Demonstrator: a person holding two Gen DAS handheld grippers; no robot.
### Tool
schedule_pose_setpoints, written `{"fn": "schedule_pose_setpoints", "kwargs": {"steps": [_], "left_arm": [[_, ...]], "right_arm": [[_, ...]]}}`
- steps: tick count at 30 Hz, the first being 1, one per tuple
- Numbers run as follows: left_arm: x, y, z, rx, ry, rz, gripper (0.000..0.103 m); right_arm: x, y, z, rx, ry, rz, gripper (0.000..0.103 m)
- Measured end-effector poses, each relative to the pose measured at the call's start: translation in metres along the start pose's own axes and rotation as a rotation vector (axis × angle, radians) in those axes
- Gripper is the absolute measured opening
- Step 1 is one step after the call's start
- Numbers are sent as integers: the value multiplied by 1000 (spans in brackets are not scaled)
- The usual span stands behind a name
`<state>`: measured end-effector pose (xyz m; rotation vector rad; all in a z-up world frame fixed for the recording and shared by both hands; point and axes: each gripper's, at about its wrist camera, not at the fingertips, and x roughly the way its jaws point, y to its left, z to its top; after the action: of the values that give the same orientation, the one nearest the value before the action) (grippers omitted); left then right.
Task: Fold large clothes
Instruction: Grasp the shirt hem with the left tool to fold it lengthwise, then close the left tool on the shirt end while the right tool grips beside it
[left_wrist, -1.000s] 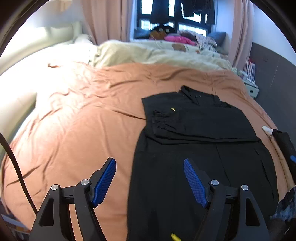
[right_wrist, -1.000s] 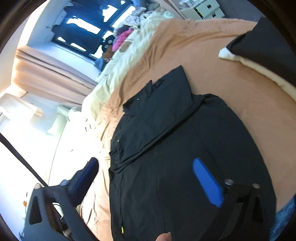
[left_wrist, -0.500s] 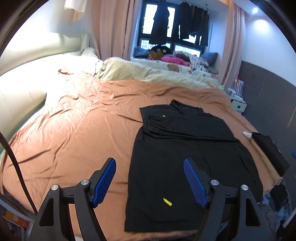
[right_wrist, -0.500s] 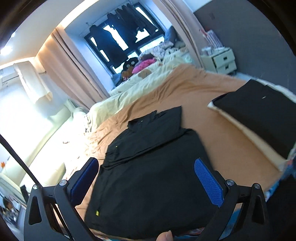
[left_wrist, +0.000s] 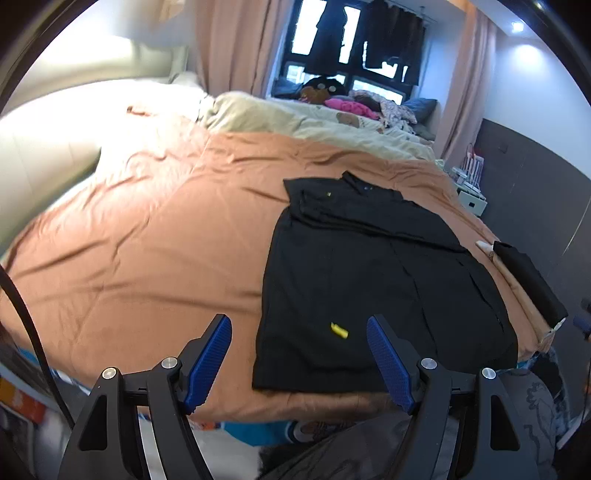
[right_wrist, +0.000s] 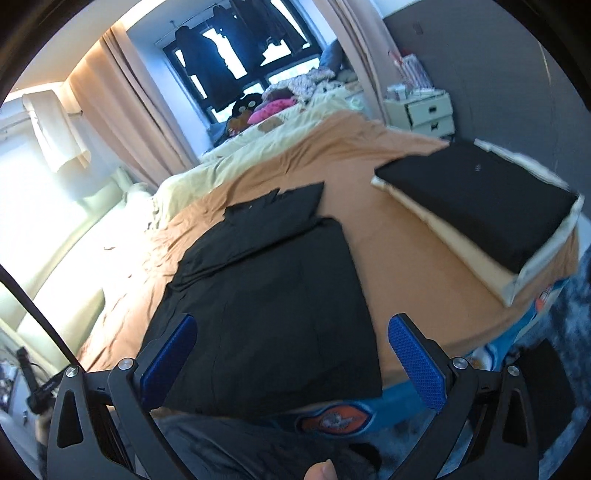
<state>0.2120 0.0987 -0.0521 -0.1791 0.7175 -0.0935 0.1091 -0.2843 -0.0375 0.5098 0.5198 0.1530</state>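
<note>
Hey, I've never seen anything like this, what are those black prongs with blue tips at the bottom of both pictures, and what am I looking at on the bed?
Those prongs are handheld grippers, one in each of a person's hands; no robot is involved. Each carries a wide-angle camera looking forward along its two fingers, which bends the room into a round shape. One picture comes from the left gripper, the other from the right gripper.

Both are open and hold nothing. They hang near the foot of a bed with an orange cover. On it lies a large black garment, spread flat, with its far end folded over. A small yellow tag shows on it. Near the bed's right edge sits a stack of folded clothes, black on top of cream.
</note>
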Motion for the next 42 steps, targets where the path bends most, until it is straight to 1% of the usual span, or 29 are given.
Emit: {"fn": "schedule_pose_setpoints", "kwargs": {"steps": [4, 6, 8, 9, 10, 11, 12, 14, 18, 20, 22, 23, 26, 28, 29, 31, 32, 33, 34, 35, 36, 38, 40, 41, 42], "left_arm": [[12, 13, -18, -53, 32, -16, 77], [19, 20, -27, -75, 46, -18, 76], [27, 26, -35, -95, 63, -12, 73], [34, 30, -39, -111, 77, -14, 68], [40, 34, -41, -124, 91, -17, 65], [47, 38, -44, -142, 108, -20, 64], [53, 41, -45, -156, 121, -21, 63], [65, 46, -48, -177, 142, -23, 62], [94, 55, -57, -198, 203, -34, 54], [106, 58, -59, -207, 230, -39, 52], [117, 59, -59, -209, 248, -50, 48], [121, 59, -59, -207, 256, -52, 47], [132, 59, -56, -201, 260, -59, 47], [138, 61, -51, -202, 261, -71, 47], [141, 61, -48, -206, 263, -80, 47], [148, 63, -45, -218, 275, -93, 42], [150, 64, -44, -236, 277, -113, 41], [152, 64, -42, -252, 279, -137, 40], [152, 64, -43, -276, 284, -173, 40], [152, 64, -45, -287, 288, -192, 40], [152, 64, -46, -295, 292, -215, 40], [148, 65, -50, -329, 303, -278, 40], [145, 67, -53, -362, 306, -332, 40], [143, 67, -54, -371, 304, -347, 40], [141, 68, -55, -375, 301, -352, 40]], "right_arm": [[14, -23, -2, 9, 42, -42, 103], [22, -31, -4, 16, 61, -42, 103], [30, -38, -2, 24, 86, -41, 103], [36, -43, 1, 26, 95, -40, 103], [41, -45, 1, 28, 107, -38, 100], [45, -47, 0, 32, 116, -37, 96], [47, -51, 0, 37, 127, -37, 94], [57, -55, 2, 47, 150, -30, 82], [83, -68, 0, 97, 188, -8, 77], [97, -76, 1, 125, 207, 1, 70], [108, -83, 2, 153, 218, 23, 68], [114, -87, 2, 168, 220, 38, 66], [132, -97, 4, 216, 227, 94, 61], [143, -104, 4, 252, 235, 156, 58], [148, -106, 5, 260, 236, 169, 58], [150, -109, 8, 265, 230, 173, 58], [149, -111, 9, 277, 227, 194, 58], [148, -114, 10, 293, 225, 231, 58], [147, -119, 10, 317, 220, 296, 57], [143, -123, 11, 337, 207, 358, 54], [139, -125, 12, 345, 192, 407, 54], [128, -126, 14, 350, 141, 525, 54], [119, -125, 15, 347, 102, 614, 54], [119, -124, 16, 343, 99, 623, 54], [119, -123, 18, 337, 104, 613, 54]]}}
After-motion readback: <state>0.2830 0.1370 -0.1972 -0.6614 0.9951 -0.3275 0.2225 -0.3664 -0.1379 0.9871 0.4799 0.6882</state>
